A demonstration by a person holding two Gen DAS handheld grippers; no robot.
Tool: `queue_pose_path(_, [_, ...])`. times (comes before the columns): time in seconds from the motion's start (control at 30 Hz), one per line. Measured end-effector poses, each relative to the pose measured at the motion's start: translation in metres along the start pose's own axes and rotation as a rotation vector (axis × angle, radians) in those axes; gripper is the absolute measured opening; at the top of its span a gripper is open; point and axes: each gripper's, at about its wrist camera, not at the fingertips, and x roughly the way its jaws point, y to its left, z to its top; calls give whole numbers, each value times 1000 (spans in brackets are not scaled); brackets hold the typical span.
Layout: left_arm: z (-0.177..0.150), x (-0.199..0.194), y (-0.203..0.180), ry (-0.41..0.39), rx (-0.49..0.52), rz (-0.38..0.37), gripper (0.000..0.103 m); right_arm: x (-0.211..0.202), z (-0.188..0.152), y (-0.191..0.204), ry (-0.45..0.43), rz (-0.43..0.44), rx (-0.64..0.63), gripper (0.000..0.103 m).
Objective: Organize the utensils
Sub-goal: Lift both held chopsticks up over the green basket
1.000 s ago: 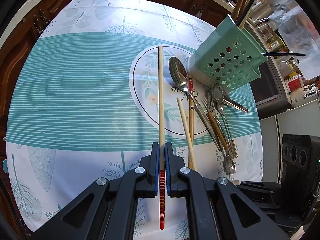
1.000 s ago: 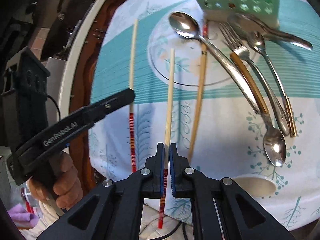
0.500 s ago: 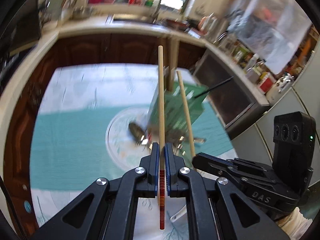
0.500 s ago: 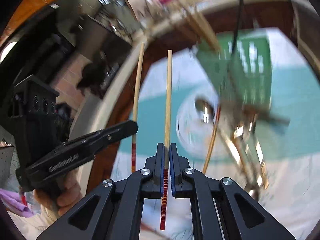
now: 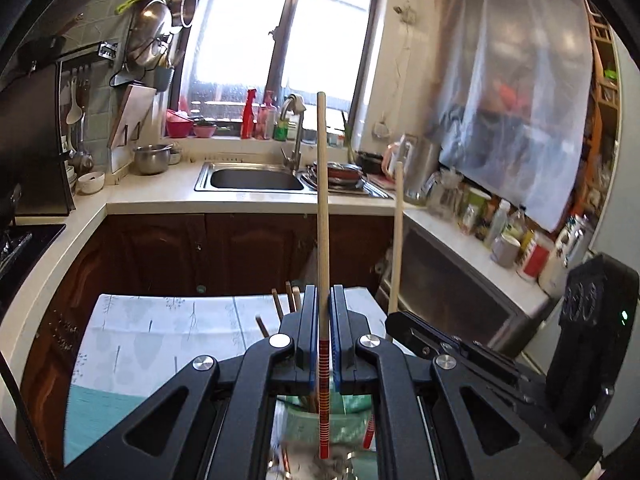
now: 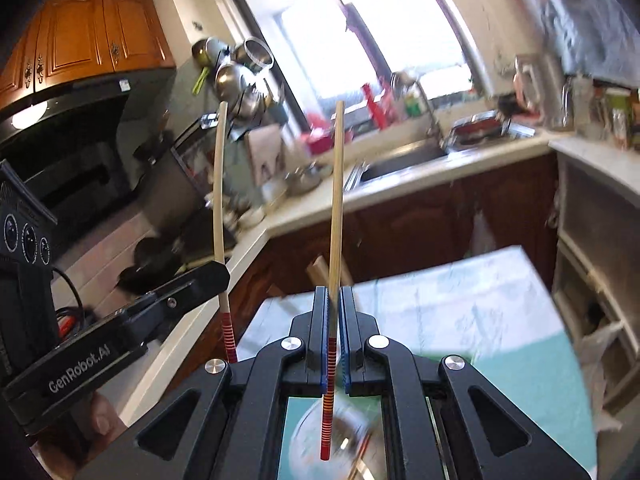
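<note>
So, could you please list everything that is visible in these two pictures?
chopstick: 2, pale wood with red-striped ends, one clamped in each gripper, the other in the right
utensil holder: 1, green, under the left gripper
tablecloth: 1, white and teal, on table
sink: 1, steel, under window
pans: several, steel, hung on wall
bottles: several, mixed colours, right counter
left gripper: black, blue pads, shut
right gripper: black, blue pads, shut

Green holder [image 5: 316, 420] mostly hidden behind the fingers [image 5: 308, 344], plate [image 6: 344, 440] blurred (utensils on it unreadable)
</note>
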Motion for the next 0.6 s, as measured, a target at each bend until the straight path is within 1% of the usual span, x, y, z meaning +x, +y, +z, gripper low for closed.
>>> queue_pose_path(0.13, [-3, 29, 10, -8, -28, 17, 3, 27, 1, -4, -63, -41, -70, 4])
queue_pose_path(0.33, [-20, 64, 18, -14, -29, 43, 3, 85, -26, 3, -138, -80, -192, 5])
queue_pose_path(0.43, [-27, 76, 22, -8, -34, 30, 3, 103, -46, 7, -140, -83, -237, 5])
queue_pose_path(0.57, [-36, 82, 25, -16, -28, -1, 3, 123, -62, 3, -91, -53, -257, 5])
queue_pose_path(0.6, [-38, 83, 26, -22, -20, -9, 3, 126, -64, 1, -95, -39, -263, 5])
